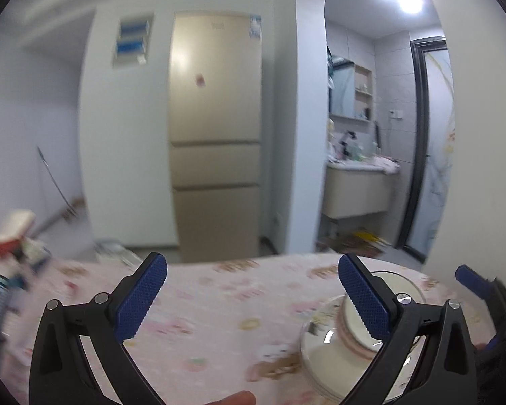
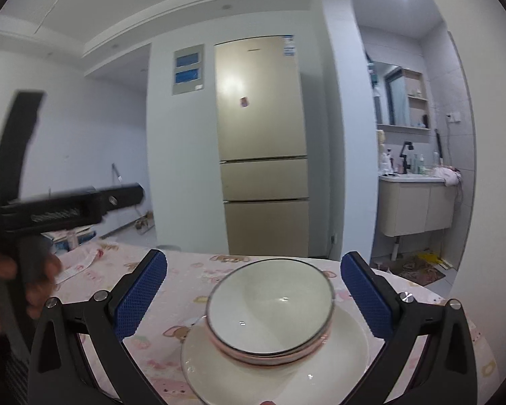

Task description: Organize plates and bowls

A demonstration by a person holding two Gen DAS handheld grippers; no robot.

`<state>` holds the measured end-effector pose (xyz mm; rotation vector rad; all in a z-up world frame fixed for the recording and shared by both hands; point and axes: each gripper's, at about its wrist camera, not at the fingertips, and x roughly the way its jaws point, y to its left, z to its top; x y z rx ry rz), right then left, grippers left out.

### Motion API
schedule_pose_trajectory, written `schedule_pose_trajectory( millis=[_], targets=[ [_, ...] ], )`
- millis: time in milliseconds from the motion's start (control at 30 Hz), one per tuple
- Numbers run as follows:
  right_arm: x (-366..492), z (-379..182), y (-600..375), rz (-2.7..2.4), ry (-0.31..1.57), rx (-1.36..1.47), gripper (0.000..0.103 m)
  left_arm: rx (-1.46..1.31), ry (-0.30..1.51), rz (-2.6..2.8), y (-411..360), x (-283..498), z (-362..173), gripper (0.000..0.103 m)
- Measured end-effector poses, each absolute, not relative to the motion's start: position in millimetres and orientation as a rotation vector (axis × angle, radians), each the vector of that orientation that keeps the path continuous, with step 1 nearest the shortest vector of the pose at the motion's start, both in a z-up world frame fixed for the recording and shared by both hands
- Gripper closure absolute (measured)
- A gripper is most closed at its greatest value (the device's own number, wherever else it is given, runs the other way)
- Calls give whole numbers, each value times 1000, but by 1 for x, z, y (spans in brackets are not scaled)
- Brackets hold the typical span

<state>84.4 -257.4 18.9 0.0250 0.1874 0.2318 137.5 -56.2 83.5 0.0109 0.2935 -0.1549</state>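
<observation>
Two grippers stand wide and empty: the right gripper (image 2: 253, 290) hovers at the bowls (image 2: 270, 307), the left gripper (image 1: 253, 297) off to their left over bare tablecloth (image 1: 219, 303). Bowls sit nested on a plate (image 2: 347, 337), and that stack looks finished. Judging by this, the step is to pull clear; lift both grippers straight away from the bowls, keeping the pads off the rim so nothing tips
</observation>
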Motion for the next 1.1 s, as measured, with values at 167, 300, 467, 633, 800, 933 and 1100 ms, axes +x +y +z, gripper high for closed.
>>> schedule_pose_trajectory(
  millis=[167,300,467,633,800,933,1100],
  targets=[
    [67,41,-248,279,127,2,0,66,246,-99,-45,98,92,0],
    [51,60,-241,330,93,-10,0,91,225,-94,-44,64,96,0],
    [23,78,-229,362,50,-27,0,104,205,-111,-40,24,99,0],
    [-5,86,-217,383,22,-48,0,105,183,-94,-29,-9,98,0],
    [-31,84,-207,392,-1,-66,0,108,165,-71,-16,-38,89,0],
    [-39,74,-206,384,18,-70,0,104,179,-63,-6,-49,76,0],
    [-34,53,-210,358,84,-68,0,101,208,-43,6,-47,56,0]
  ],
)
